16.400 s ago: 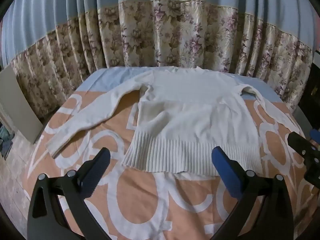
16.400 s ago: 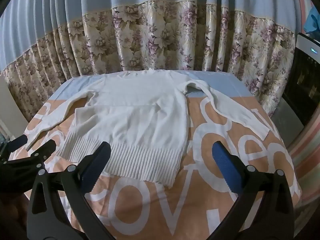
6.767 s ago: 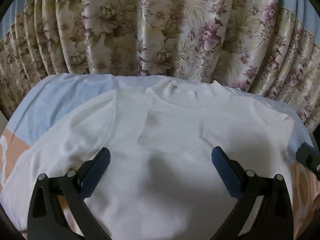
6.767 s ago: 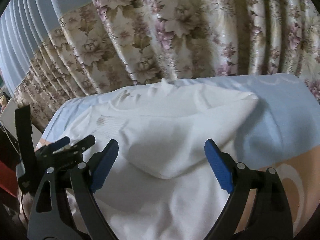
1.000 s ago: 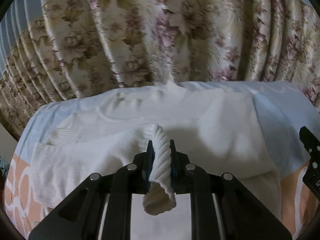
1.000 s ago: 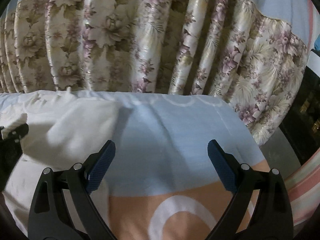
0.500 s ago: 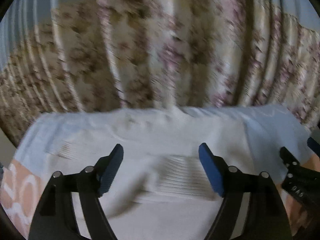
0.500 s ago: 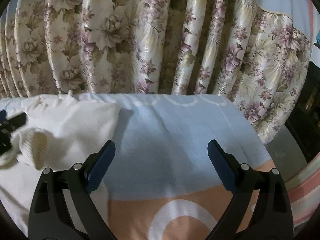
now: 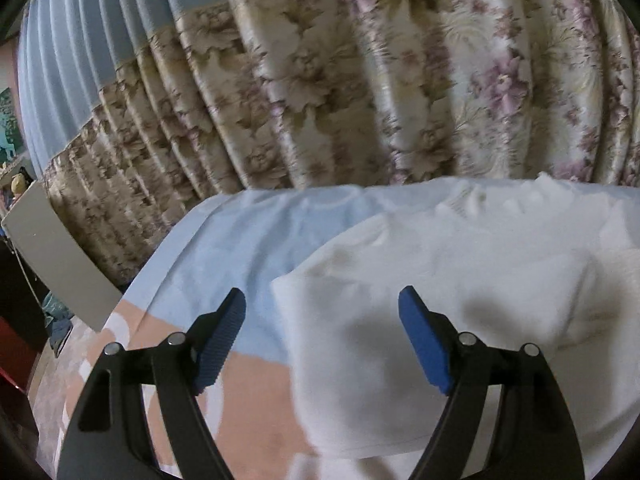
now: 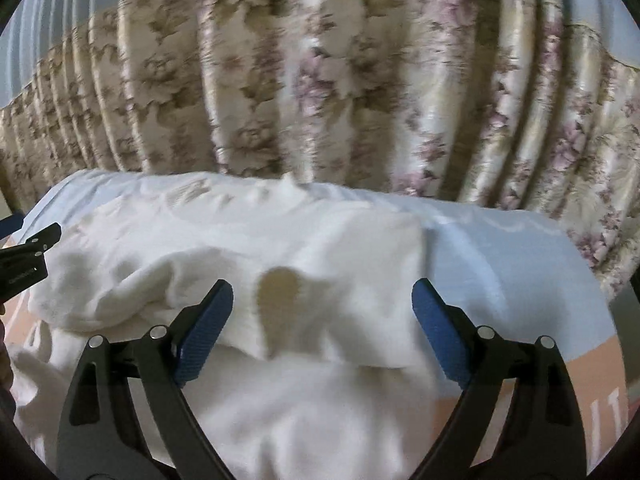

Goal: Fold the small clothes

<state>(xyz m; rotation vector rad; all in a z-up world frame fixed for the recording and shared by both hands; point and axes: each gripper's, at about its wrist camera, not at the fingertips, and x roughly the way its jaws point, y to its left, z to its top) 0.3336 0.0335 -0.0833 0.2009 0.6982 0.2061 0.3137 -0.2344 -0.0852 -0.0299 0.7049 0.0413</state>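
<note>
A white knit sweater (image 9: 460,280) lies on the bed with both sleeves folded in over its body, collar toward the curtain. It also shows in the right wrist view (image 10: 280,264). My left gripper (image 9: 322,332) is open and empty, hovering over the sweater's left folded edge. My right gripper (image 10: 322,324) is open and empty, just above the folded sleeve near the sweater's right side. The left gripper's tip (image 10: 28,256) shows at the left edge of the right wrist view.
The bed cover (image 9: 248,240) is light blue at the far end and orange with white print nearer. A floral curtain (image 9: 360,80) hangs right behind the bed. A grey board (image 9: 52,256) leans at the left beside the bed.
My left gripper let go of the ribbed sleeve cuff, opened and swung left to the sweater's left edge. My right gripper swung left from the bare sheet to over the sweater.
</note>
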